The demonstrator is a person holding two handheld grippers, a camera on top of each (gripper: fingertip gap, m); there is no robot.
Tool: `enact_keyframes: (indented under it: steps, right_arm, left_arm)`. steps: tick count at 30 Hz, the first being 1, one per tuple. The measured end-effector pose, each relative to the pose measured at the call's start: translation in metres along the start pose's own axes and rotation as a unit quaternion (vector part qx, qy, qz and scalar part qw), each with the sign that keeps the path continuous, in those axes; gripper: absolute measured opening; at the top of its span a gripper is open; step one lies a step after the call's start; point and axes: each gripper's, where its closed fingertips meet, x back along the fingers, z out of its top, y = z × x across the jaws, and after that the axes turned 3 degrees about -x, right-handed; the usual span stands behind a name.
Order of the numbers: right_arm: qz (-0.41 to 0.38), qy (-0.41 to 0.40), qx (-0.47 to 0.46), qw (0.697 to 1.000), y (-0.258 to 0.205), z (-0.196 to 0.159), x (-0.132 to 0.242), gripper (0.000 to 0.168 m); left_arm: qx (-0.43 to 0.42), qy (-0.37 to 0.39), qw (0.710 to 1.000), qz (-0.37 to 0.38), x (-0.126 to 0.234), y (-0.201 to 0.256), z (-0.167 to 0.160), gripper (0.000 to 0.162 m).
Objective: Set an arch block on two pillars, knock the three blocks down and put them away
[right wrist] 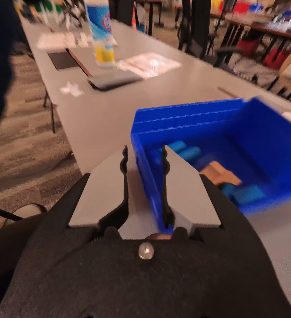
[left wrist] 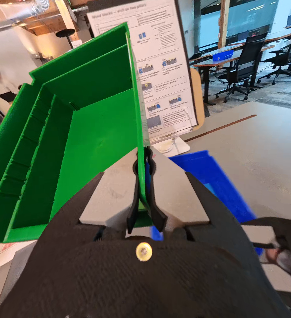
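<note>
My left gripper (left wrist: 147, 151) is shut on the side wall of a green bin (left wrist: 98, 137), which it holds lifted and tilted; the bin's inside shows nothing in it. A blue bin (left wrist: 210, 172) sits on the table just beyond. My right gripper (right wrist: 144, 148) is open, its fingers astride the left wall of the blue bin (right wrist: 227, 130), one inside and one outside. In the blue bin lie blue cylinder blocks (right wrist: 187, 153), a tan wooden block (right wrist: 218, 173) and another blue block (right wrist: 244, 194). The right view is blurred.
An instruction sheet on a stand (left wrist: 162, 77) stands behind the bins on the grey table (left wrist: 244, 154). Office chairs (left wrist: 244, 65) and desks lie beyond. A wipes canister (right wrist: 103, 34), a plastic bag (right wrist: 150, 65) and a dark flat pad (right wrist: 113, 80) sit farther along the table; the table edge and floor are at the left. Across from one pair of fingers to the other is roughly 20 centimetres.
</note>
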Motion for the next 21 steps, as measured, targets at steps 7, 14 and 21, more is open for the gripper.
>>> enact_keyframes:
  steps: [7, 14, 21]
  right_arm:
    - [-0.125, 0.107, -0.012, 0.986, 0.104, 0.024, 0.164, 0.046]
    - [-0.227, 0.094, -0.13, 0.961, 0.225, -0.046, 0.285, 0.05]
    - [-0.255, 0.113, -0.176, 0.944, 0.252, -0.084, 0.314, 0.052]
  left_arm:
    - [-0.014, 0.002, 0.989, -0.15, -0.003, 0.13, -0.013, 0.002]
    - [-0.053, -0.035, 0.937, -0.342, -0.008, 0.338, -0.066, 0.003]
    - [-0.057, -0.102, 0.935, -0.336, -0.046, 0.433, -0.136, 0.026]
